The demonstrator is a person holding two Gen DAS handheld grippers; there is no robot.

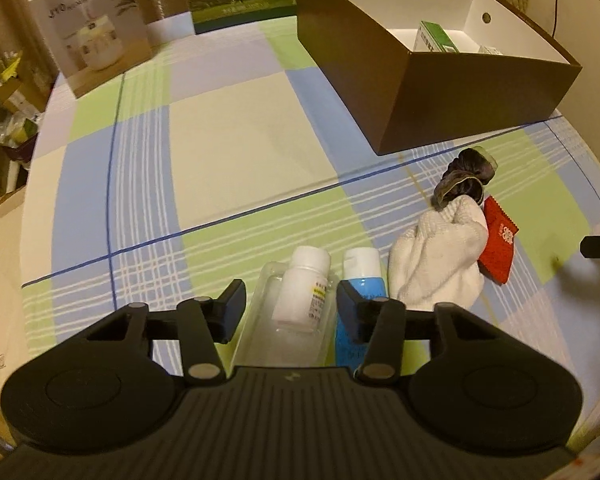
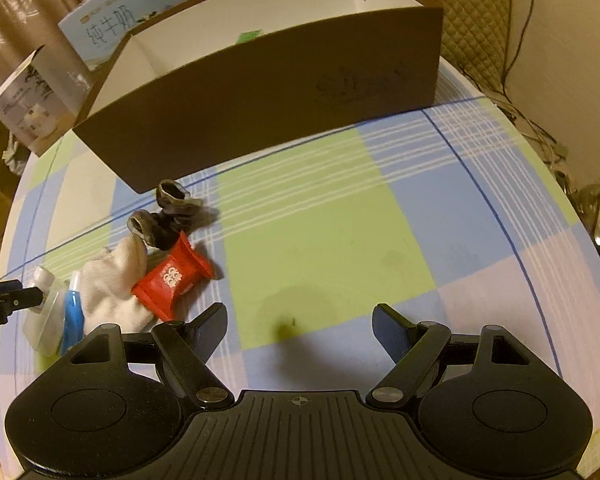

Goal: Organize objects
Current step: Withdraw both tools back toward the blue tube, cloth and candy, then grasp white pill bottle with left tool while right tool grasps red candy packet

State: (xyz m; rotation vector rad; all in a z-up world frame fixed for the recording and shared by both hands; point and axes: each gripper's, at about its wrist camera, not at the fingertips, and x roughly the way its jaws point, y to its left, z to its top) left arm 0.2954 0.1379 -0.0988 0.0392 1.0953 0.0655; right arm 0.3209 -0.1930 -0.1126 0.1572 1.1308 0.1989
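Left wrist view: one white bottle (image 1: pixel 302 288) lies in one clear tray (image 1: pixel 260 320) on the bench (image 1: pixel 228 136), dead between the left claw (image 1: pixel 290 306) fingers, its long axis running toward 12 o'clock. That claw is partly spread, pads not yet pressing tray or bottle. At 1 o'clock, just beside the tray, lies one blue tube (image 1: pixel 360 284), then one white sock (image 1: pixel 440 260), one red packet (image 1: pixel 498 248) and one dark scrunchie (image 1: pixel 466 178). One brown box (image 1: pixel 452 92) stands at 1 o'clock, well apart. The right claw (image 2: pixel 300 334) is spread wide over bare cloth; the left is nearer.
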